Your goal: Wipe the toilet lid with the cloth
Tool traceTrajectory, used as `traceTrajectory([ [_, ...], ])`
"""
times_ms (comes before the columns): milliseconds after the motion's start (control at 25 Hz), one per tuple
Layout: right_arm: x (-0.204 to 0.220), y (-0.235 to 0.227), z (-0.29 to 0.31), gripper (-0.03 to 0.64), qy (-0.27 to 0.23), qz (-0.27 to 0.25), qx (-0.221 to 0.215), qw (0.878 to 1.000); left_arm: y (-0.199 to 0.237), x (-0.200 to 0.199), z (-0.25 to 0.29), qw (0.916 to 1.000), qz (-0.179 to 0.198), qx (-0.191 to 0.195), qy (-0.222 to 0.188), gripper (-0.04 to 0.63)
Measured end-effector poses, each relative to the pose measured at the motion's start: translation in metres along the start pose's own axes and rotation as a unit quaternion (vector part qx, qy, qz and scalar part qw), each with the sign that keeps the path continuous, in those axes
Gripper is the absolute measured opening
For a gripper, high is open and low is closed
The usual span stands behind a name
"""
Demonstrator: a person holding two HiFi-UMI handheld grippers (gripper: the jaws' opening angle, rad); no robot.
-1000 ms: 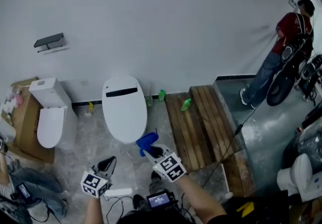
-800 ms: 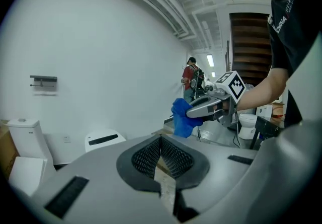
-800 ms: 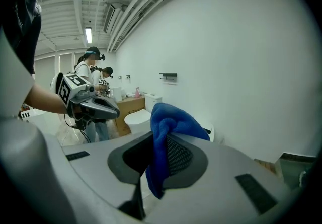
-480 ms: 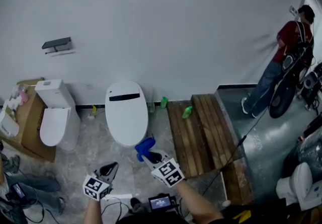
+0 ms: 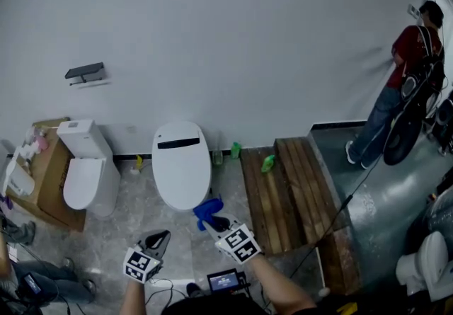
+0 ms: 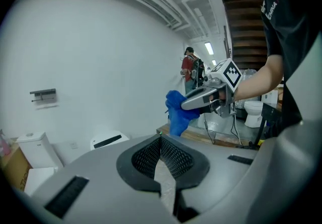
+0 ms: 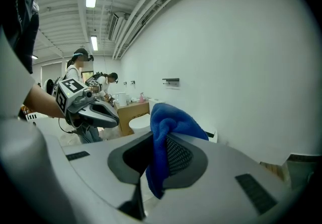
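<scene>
A white toilet with its lid [image 5: 181, 165] down stands against the wall at the middle of the head view. My right gripper [image 5: 212, 220] is shut on a blue cloth [image 5: 207, 211], which hangs just off the lid's near edge. In the right gripper view the cloth [image 7: 168, 140] bunches between the jaws. In the left gripper view the cloth [image 6: 176, 112] and right gripper [image 6: 204, 98] show beyond the lid [image 6: 108, 141]. My left gripper [image 5: 161, 236] is shut and holds nothing, lower left of the toilet.
A second white toilet [image 5: 86, 175] stands to the left beside a cardboard box [image 5: 48, 186]. A wooden pallet [image 5: 287, 182] lies right of the toilet, with green bottles [image 5: 268, 163] on it. A person [image 5: 403, 87] stands far right. Cables and a small screen [image 5: 223, 281] lie near my feet.
The head view has shifted, so the toilets sit lower and further right. Both grippers have edged toward the toilet, the right one still carrying the blue cloth.
</scene>
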State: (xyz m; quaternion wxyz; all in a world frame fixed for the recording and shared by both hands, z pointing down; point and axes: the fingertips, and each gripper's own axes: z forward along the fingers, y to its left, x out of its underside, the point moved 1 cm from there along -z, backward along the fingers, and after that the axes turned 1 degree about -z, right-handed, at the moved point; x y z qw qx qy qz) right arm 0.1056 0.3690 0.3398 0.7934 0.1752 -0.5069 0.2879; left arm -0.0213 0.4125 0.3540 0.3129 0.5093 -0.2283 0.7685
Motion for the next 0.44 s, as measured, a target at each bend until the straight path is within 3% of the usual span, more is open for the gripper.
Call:
traceTrajectory([
  [440,0.004,-0.0086,-0.0093,0.055,-0.006,0.007,0.001,1.0,-0.0053,-0.0062,0.0115,0.9999,0.004,-0.008,-0.006,0.011],
])
